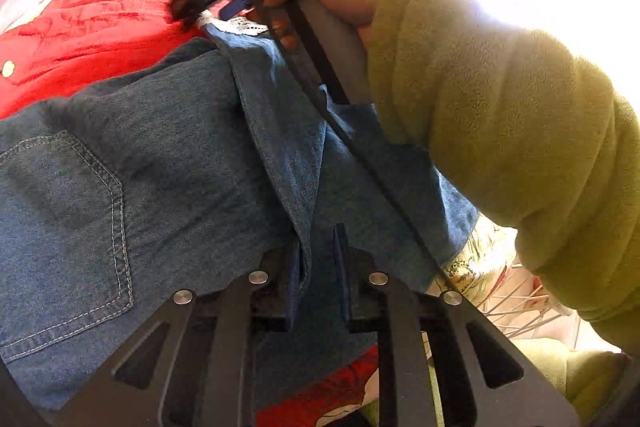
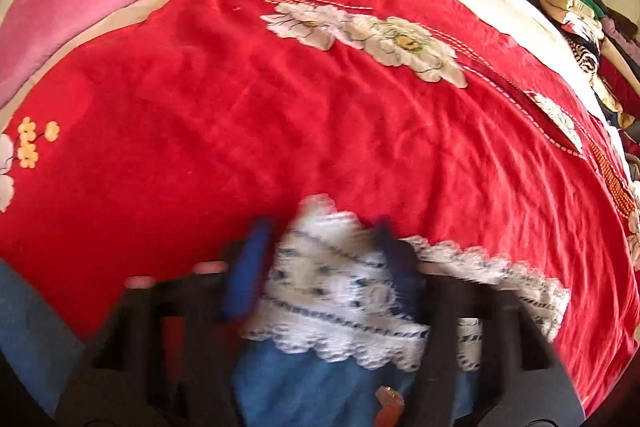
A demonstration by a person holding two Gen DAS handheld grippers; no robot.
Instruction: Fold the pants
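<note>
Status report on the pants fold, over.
Left gripper shut on a denim fold of the jeans. Right gripper at the lace hem, grip blurred. Jeans on red blanket. Nothing in the way.

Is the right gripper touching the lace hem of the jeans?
Touching. In the right wrist view, though blurred, the right gripper has the white lace hem bunched between its blue fingers, pads against the fabric on both sides.

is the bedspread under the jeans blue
No, the bedspread is red with white flowers; only the jeans lying on it are blue.
</note>
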